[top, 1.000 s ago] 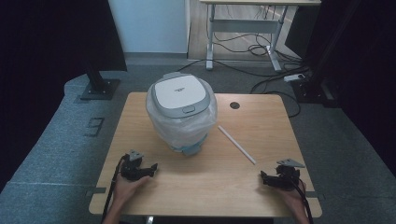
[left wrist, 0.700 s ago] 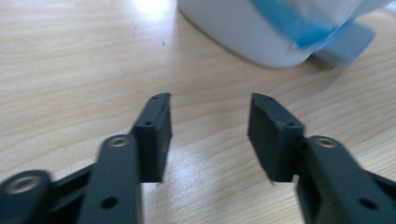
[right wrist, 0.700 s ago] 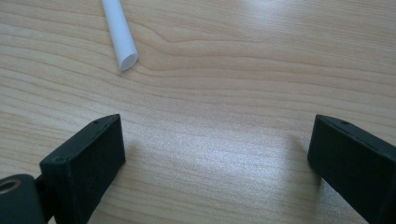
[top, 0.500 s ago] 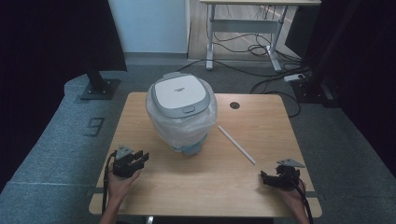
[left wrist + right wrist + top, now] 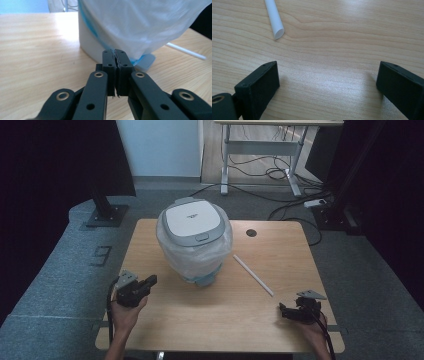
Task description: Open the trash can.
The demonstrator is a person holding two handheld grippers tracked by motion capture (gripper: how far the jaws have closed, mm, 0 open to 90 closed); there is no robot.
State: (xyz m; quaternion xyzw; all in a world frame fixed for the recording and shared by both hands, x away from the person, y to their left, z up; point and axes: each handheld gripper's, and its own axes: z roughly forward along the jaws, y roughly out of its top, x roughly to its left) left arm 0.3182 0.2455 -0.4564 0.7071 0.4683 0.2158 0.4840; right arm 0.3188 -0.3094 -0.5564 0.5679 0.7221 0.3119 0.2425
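Observation:
A white bin (image 5: 194, 240) with a grey-and-white lid and a clear bag liner stands on the wooden table (image 5: 220, 330), left of centre. A thin white tube (image 5: 253, 275) lies on the table to its right. My left gripper (image 5: 150, 281) is held near the table's left edge, pointing at the bin's base (image 5: 92, 47); its jaws are shut with nothing between them (image 5: 116, 61). My right gripper (image 5: 282, 311) rests near the front right corner, jaws wide open over bare wood (image 5: 327, 82), with the tube's end (image 5: 277, 31) just ahead of it.
A round cable hole (image 5: 251, 233) sits in the table's back right. Grey carpet surrounds the table. A metal stand base (image 5: 105, 215) is at the back left, and a desk frame with cables (image 5: 260, 155) stands behind.
My left gripper has moved up and left along the table's left side and turned toward the bin. The right gripper has stayed put.

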